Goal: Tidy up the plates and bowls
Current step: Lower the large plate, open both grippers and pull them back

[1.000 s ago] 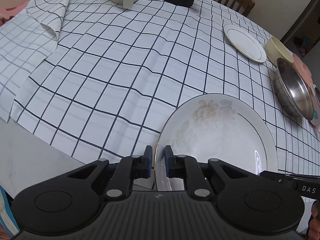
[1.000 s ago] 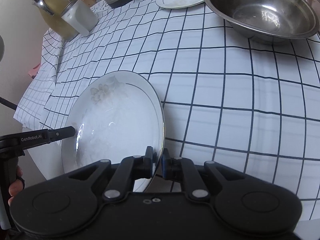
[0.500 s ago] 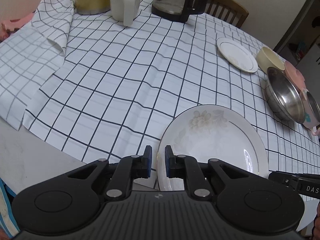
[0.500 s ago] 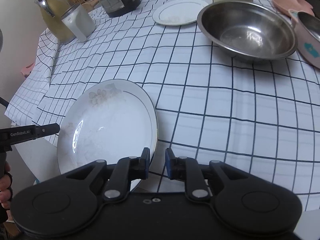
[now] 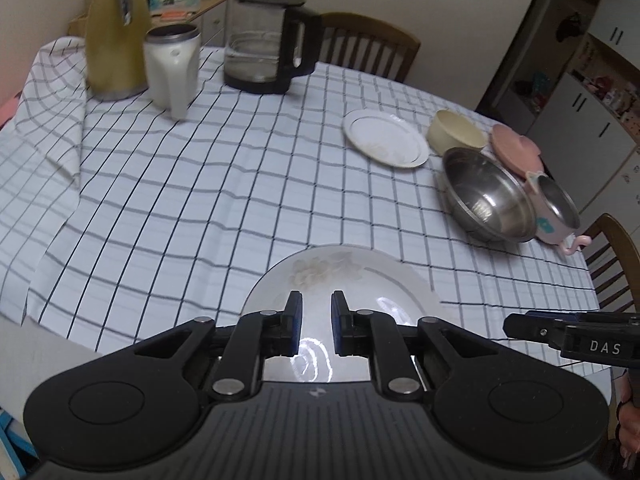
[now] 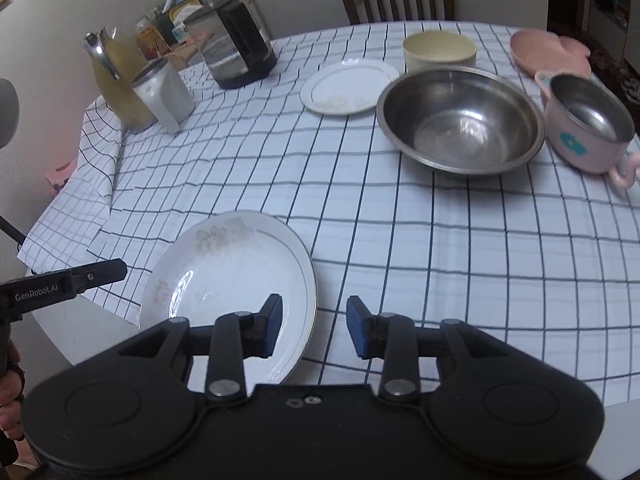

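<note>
The left gripper (image 5: 316,322) hangs released, its jaws a little apart over the near rim of the flowered plate (image 5: 344,280). The right gripper (image 6: 314,330) is released too, jaws wide, with the plate (image 6: 232,272) lying under its left finger on the desk (image 6: 440,248). Farther ahead and to the right sit a steel bowl (image 6: 460,116) and a pink pot (image 6: 586,122). Beyond them lie a small plate (image 6: 348,86), a cream bowl (image 6: 439,51) and a pink dish (image 6: 550,50).

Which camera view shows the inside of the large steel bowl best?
The right wrist view: the large steel bowl faces the camera, its whole inside visible. The left wrist view shows it smaller, at the edge, foreshortened.
</note>
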A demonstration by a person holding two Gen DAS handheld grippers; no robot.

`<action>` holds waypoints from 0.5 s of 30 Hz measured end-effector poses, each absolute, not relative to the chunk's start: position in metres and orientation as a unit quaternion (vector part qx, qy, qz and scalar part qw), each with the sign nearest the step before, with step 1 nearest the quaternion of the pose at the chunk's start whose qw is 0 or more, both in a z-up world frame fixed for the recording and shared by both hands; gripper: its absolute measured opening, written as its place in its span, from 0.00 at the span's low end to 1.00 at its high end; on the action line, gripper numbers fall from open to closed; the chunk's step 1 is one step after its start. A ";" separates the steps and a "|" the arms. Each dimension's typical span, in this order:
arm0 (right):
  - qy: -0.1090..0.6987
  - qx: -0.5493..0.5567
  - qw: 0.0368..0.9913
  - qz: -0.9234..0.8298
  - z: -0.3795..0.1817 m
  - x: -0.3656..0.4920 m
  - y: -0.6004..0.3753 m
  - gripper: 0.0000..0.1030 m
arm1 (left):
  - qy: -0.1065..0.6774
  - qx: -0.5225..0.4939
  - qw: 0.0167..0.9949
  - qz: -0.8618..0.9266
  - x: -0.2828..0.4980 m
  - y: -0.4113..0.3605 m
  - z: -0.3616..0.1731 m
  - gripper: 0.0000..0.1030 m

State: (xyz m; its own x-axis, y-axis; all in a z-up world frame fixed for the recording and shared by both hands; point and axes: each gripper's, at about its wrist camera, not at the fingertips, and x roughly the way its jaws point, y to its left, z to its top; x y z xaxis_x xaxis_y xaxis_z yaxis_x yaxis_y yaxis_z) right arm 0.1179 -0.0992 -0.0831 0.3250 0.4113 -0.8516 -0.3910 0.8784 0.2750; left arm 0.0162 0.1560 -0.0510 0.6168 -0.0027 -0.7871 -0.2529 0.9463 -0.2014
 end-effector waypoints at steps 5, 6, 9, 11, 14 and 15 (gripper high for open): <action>0.502 0.000 0.828 0.250 -0.063 0.125 -0.098 0.43 | 0.412 -0.138 0.899 0.055 0.030 0.146 -0.035 0.45; 0.496 -0.003 0.831 0.249 -0.060 0.127 -0.098 0.44 | 0.406 -0.138 0.902 0.056 0.033 0.145 -0.032 0.60; 0.482 -0.008 0.840 0.250 -0.048 0.136 -0.098 0.54 | 0.389 -0.133 0.909 0.062 0.043 0.143 -0.023 0.67; 0.473 -0.009 0.845 0.247 -0.042 0.143 -0.098 0.64 | 0.390 -0.134 0.909 0.063 0.053 0.144 -0.021 0.67; 0.464 -0.010 0.851 0.248 -0.034 0.157 -0.098 0.69 | 0.392 -0.132 0.908 0.062 0.069 0.144 -0.019 0.68; 0.461 -0.010 0.852 0.247 -0.032 0.162 -0.098 0.71 | 0.391 -0.129 0.909 0.063 0.075 0.143 -0.018 0.70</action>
